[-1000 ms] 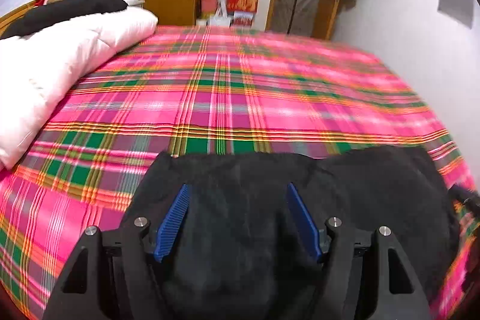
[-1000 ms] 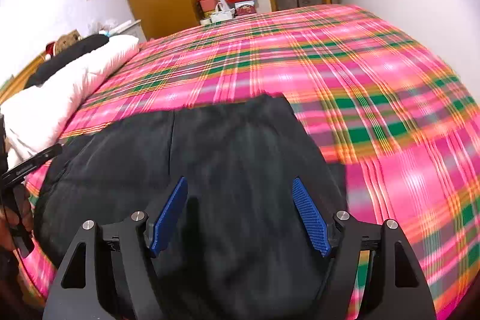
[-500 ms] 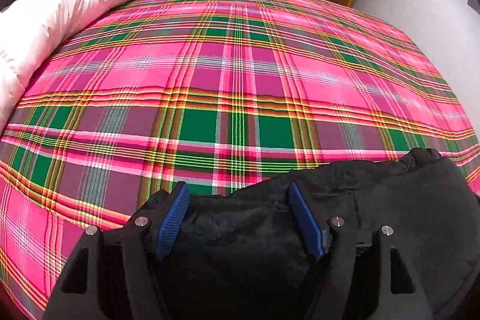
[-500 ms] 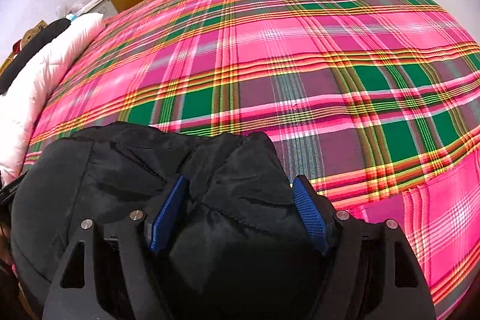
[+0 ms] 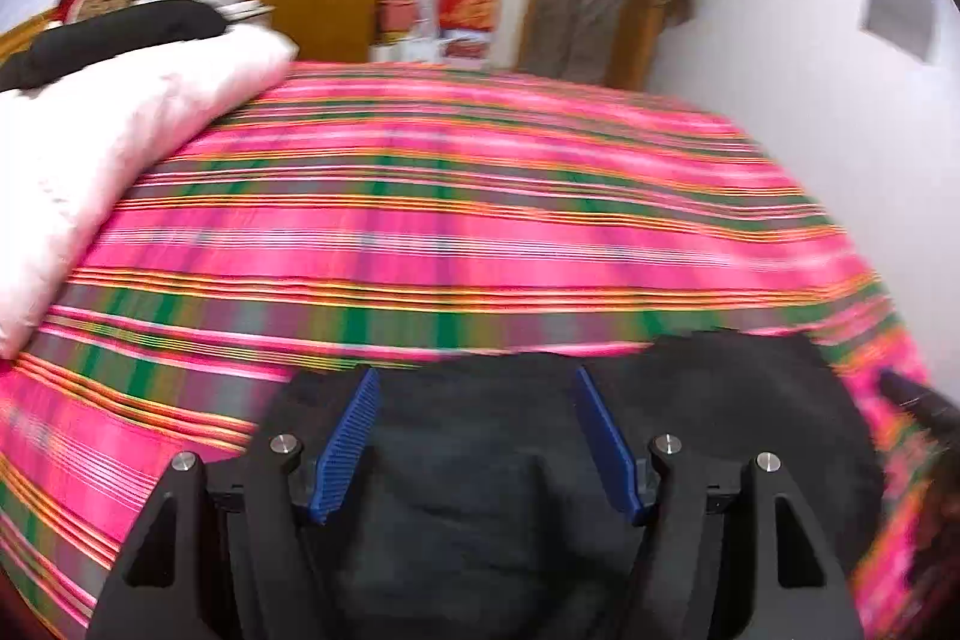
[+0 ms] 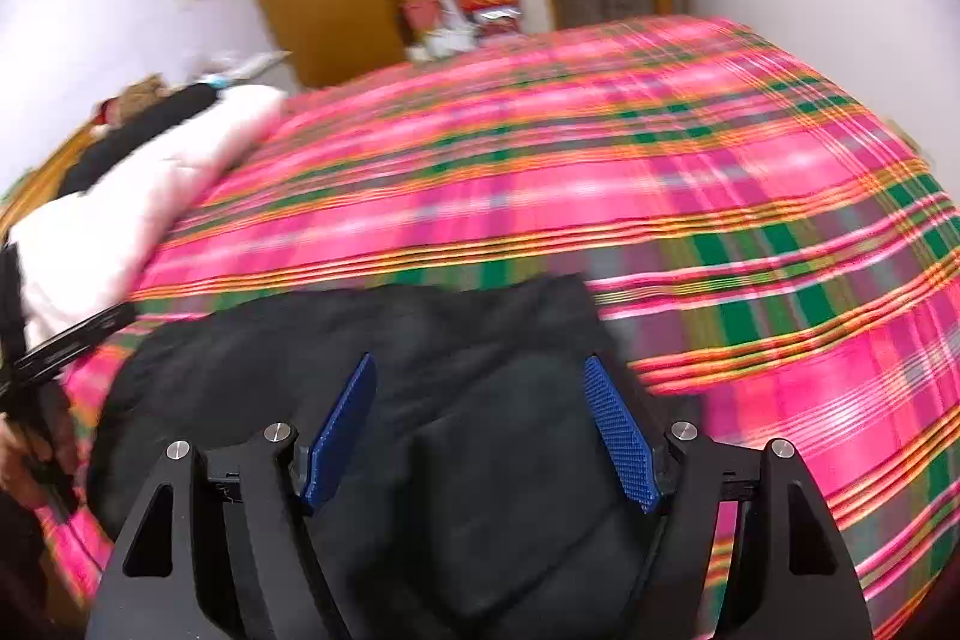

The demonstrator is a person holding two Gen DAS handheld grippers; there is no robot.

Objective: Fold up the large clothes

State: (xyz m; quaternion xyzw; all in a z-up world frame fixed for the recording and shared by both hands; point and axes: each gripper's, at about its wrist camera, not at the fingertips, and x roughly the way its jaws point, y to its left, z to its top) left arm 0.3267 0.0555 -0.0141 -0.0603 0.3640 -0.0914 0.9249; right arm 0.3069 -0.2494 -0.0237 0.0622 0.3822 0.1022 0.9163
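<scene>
Grippers [image 5: 477, 436] [image 6: 480, 427] closing (left) over black jacket [image 6: 372, 352] on bed [image 5: 420, 232].

The right tool [image 6: 480, 424] is seen with its blue pads spread wide above a black padded jacket [image 6: 336, 358], which is laid on the near edge of a bed [image 6: 600, 172] covered in pink plaid. A white duvet [image 6: 126, 220] is piled at the left.

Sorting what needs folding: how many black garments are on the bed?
2. One black jacket lies bunched at the near edge of the plaid bed. Another black garment rests on top of the white quilt. More may be hidden.
</scene>
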